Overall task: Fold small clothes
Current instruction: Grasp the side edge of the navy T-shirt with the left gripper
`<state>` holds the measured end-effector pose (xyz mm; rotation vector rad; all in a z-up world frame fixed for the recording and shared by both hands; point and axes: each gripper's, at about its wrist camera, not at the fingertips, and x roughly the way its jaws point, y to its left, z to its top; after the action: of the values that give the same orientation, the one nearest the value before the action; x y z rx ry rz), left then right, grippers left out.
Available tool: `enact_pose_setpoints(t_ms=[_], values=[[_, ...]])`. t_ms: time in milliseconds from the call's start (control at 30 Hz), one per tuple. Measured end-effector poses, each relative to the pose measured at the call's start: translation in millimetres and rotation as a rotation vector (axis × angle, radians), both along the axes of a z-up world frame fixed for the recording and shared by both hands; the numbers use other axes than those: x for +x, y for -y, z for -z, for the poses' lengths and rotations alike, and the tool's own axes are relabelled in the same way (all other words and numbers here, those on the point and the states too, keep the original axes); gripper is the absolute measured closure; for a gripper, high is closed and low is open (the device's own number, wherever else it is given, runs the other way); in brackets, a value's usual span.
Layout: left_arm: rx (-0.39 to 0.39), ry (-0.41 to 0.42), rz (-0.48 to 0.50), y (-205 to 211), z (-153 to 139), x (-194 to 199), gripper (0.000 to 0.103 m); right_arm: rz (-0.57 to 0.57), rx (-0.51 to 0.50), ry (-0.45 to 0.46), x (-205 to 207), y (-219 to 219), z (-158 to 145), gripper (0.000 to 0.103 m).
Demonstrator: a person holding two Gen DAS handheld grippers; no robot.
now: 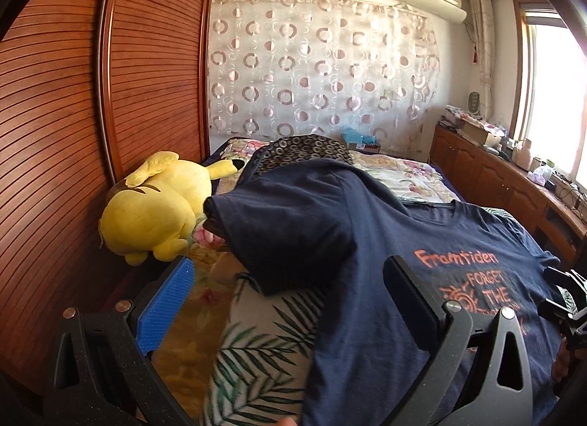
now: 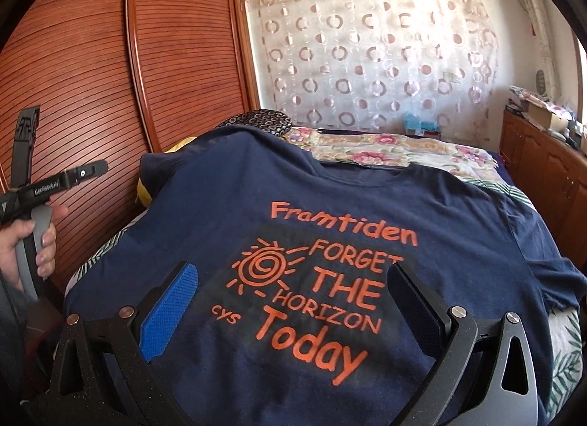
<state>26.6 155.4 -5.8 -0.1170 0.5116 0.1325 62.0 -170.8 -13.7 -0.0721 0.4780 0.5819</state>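
Your navy T-shirt [image 2: 330,206] lies chest-up across the bed [image 1: 403,176], orange print facing you, collar toward the far end where the floral quilt [image 2: 385,154] begins. Its left sleeve [image 1: 286,228] is already folded inward over the body, leaving a doubled edge near the bed's left side; the right sleeve [image 2: 557,272] still lies out flat toward the bed's right edge. The palm-leaf sheet [image 1: 256,352] shows bare along the near left edge of the bed, below the folded sleeve. Your left gripper [image 1: 290,279] hovers over that left hem zone with its fingers spread wide, nothing between them; the blue pad [image 1: 165,308] is clear of the cloth. Your right gripper [image 2: 293,294] hangs above the printed chest, fingers likewise wide and empty. In the right wrist view your left hand [image 2: 29,246] grips the other tool's handle off the bed's left edge, close to the slatted wardrobe [image 2: 91,77]. A yellow plush toy [image 1: 154,209] sits at the bed's left edge against the wardrobe, just beside the folded sleeve, narrowing room on that side. The right side is bounded by a wooden cabinet [image 1: 495,176]; the quilt area beyond the collar is open.
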Motion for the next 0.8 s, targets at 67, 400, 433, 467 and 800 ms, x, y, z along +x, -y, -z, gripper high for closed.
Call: enact_pose_setpoints(t_ms=[67,400,433,467,800], values=[[-0.020,-0.016,0.010,-9.7,-0.3,5.9,0.007,-0.015,-0.009,0.004,3.5,-2.0,-2.5,0.000],[-0.120,-0.119,0.040,-51.0,18.0,60.2,0.056,-0.055,-0.046,0.014,13.0,-10.9,-1.8,0.000],[-0.127,-0.135,0.031,-53.7,22.2,65.5,0.058,-0.059,-0.047,0.013,12.0,-11.1,-1.1,0.000],[-0.129,-0.139,0.030,-55.3,24.6,69.3,0.058,-0.061,-0.049,0.012,11.4,-10.2,0.2,0.000],[-0.115,-0.185,0.004,-71.6,35.6,97.9,0.075,-0.077,-0.017,-0.012,10.7,-7.9,-5.1,0.000]])
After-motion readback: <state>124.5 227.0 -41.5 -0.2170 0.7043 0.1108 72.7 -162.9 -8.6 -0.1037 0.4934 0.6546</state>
